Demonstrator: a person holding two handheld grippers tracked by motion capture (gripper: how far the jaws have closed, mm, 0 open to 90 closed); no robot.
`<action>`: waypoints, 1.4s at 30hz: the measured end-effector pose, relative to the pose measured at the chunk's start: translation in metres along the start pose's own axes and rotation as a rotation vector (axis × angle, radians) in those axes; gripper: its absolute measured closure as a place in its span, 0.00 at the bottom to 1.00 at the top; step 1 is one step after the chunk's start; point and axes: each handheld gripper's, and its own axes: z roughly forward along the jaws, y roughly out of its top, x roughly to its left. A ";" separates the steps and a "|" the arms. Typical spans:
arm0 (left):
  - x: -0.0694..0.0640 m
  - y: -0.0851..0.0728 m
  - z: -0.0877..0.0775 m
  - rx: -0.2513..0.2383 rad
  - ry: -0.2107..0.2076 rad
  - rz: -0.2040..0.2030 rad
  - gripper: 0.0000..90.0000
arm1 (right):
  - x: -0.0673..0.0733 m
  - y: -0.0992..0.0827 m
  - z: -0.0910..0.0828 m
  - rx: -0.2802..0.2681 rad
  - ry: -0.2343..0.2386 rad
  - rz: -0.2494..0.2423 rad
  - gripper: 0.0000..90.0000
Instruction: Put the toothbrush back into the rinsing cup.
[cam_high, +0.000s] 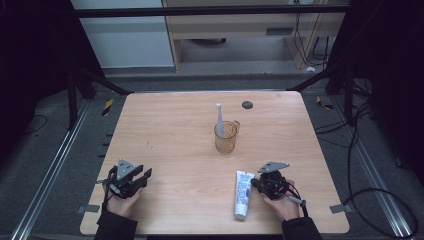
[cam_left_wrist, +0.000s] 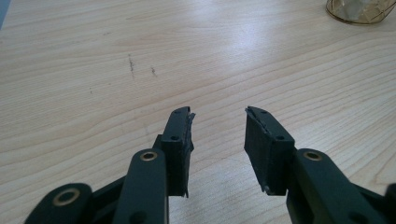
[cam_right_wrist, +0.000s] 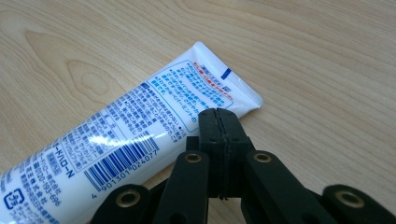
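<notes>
Nudging at the toothpaste tube (cam_right_wrist: 140, 126) w/ pressed-together right claw (cam_right_wrist: 218, 114), needs spreading to pinch; left claw (cam_left_wrist: 217, 116) spread, idle at 7 o'clock.

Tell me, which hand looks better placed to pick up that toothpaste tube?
Probably the right. Its tongs sit shut right beside the toothpaste tube, while the left tongs hover open over bare table, far from it.

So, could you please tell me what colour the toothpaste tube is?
The toothpaste tube is white with blue print and a blue barcode, clearest in the right gripper view.
</notes>
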 end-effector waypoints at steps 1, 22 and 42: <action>0.000 0.000 0.000 0.001 0.000 0.001 0.67 | 0.000 0.001 0.001 0.001 0.000 -0.003 1.00; 0.002 0.000 0.001 0.010 0.010 0.006 0.67 | 0.016 0.026 0.026 0.041 0.041 -0.050 1.00; 0.005 -0.001 0.001 0.014 0.014 0.000 0.63 | 0.017 0.037 0.002 -0.059 0.010 -0.069 0.83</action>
